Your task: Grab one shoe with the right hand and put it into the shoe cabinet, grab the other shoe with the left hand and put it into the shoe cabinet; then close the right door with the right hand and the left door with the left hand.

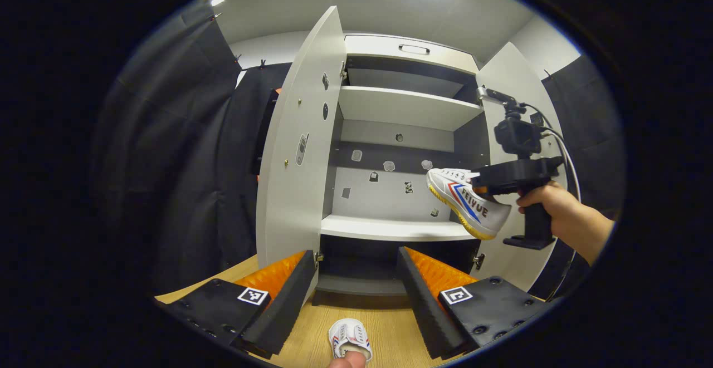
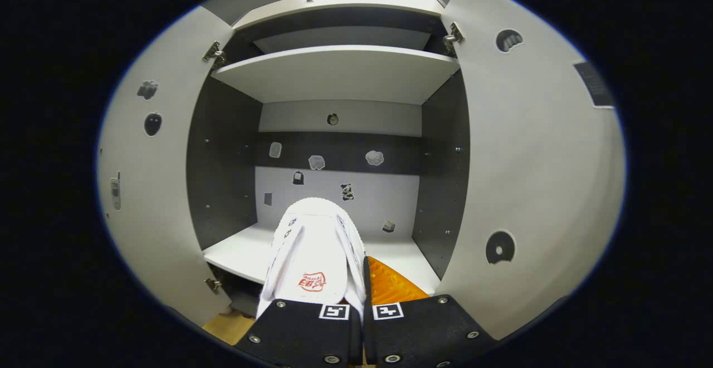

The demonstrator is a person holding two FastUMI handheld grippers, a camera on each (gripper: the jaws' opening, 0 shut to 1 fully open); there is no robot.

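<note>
The right gripper (image 1: 483,185) pinches one white shoe (image 1: 467,201) in the air, in front of the shoe cabinet (image 1: 398,106) (both doors stand open). The left gripper (image 1: 356,301) is spread open above the other shoe (image 1: 349,339), which lies on the wooden floor (image 1: 301,351).

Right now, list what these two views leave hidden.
- Second shoe, left gripper view: cut off by the lower edge; a fingertip covers its heel.
- Held shoe, right gripper view: its heel sits behind the right gripper, so the grip cannot be seen.
- Cabinet bottom compartment, left gripper view: dark, contents unreadable.
</note>
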